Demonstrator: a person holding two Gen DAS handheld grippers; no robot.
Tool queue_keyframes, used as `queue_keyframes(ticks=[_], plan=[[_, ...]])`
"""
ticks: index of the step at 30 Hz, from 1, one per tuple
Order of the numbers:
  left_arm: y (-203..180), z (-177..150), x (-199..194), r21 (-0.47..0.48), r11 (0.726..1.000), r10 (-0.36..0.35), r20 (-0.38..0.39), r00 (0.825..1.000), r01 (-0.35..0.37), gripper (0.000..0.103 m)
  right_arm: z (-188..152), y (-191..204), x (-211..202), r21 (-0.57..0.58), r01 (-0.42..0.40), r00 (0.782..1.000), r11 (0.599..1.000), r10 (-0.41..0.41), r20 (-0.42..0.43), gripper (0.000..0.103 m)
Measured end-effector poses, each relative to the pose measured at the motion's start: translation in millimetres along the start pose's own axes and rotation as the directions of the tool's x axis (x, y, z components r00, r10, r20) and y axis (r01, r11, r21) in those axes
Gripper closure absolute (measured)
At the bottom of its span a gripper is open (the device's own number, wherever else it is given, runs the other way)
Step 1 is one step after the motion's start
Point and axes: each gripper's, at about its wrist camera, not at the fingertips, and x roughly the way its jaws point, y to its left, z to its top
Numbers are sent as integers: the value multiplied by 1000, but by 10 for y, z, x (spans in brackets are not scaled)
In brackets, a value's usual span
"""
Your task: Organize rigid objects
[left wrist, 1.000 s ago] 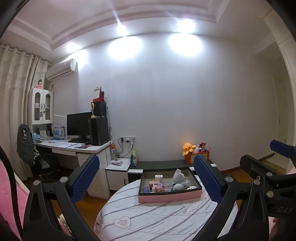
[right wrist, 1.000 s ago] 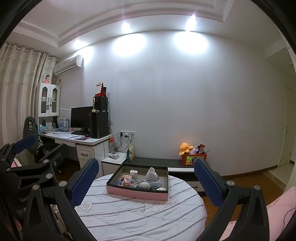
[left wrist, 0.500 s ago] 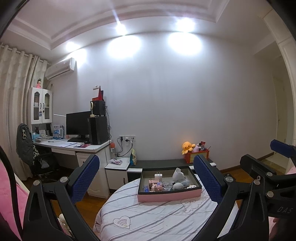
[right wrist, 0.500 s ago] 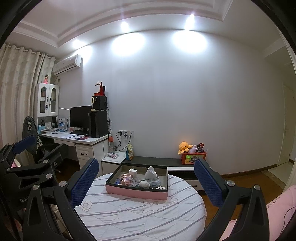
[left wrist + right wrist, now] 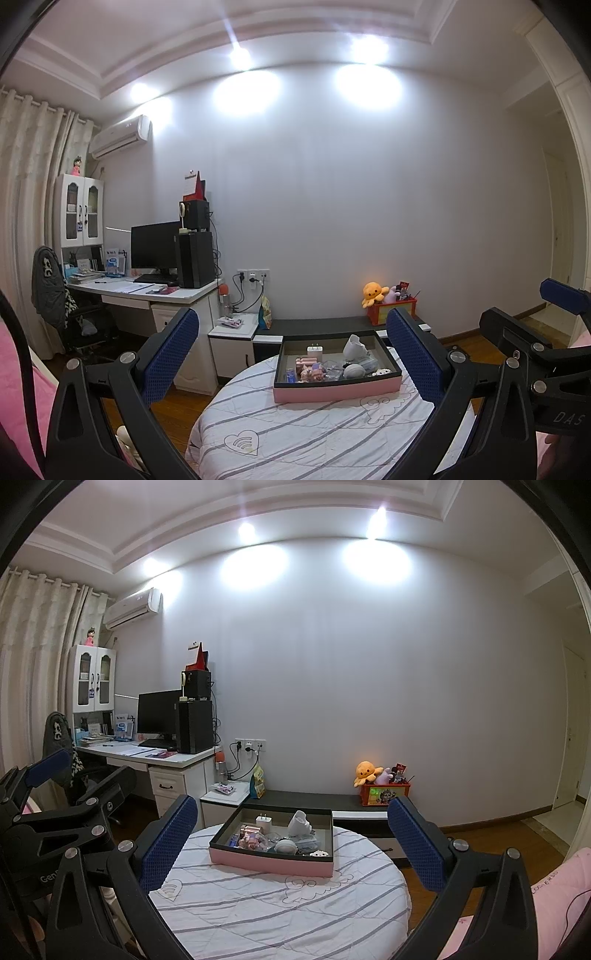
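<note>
A pink box [image 5: 338,393] with a dark inside sits on a round table [image 5: 295,439] under a white striped cloth. It holds several small things: a white charger [image 5: 313,350], a white cup-like piece [image 5: 352,345], a grey-white round thing [image 5: 353,370] and pink items. It shows in the right wrist view [image 5: 271,862] too. My left gripper [image 5: 291,354] is open and empty, held above the near side of the table. My right gripper [image 5: 295,845] is open and empty, also short of the box.
A white desk [image 5: 147,291] with monitor and black speakers stands at the left, with a chair [image 5: 51,288] beside it. A low dark bench [image 5: 317,326] behind the table carries a red toy box [image 5: 391,304] and orange plush. Pink bedding [image 5: 554,897] lies at the right.
Both views have tilted slightly, so the table and box sit a touch lower in frame. Both grippers stay open and empty.
</note>
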Motion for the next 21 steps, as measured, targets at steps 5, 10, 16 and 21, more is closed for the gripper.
queue_keyframes(ticks=[5, 10, 16, 21], plan=[[-2, -2, 1, 0, 1000, 0, -1, 1000, 0, 0, 0, 9, -5, 0, 2, 1000, 1000, -2, 2, 0], [-2, -2, -1, 0, 1000, 0, 0, 1000, 0, 0, 0, 6, -4, 0, 1, 1000, 1000, -1, 3, 0], [-2, 5, 5, 1, 1000, 1, 0, 1000, -1, 0, -3, 13, -6, 1, 2, 1000, 1000, -2, 3, 0], [-6, 5, 6, 2, 1000, 1, 1, 1000, -1, 0, -2, 16, -7, 1, 2, 1000, 1000, -2, 5, 0]])
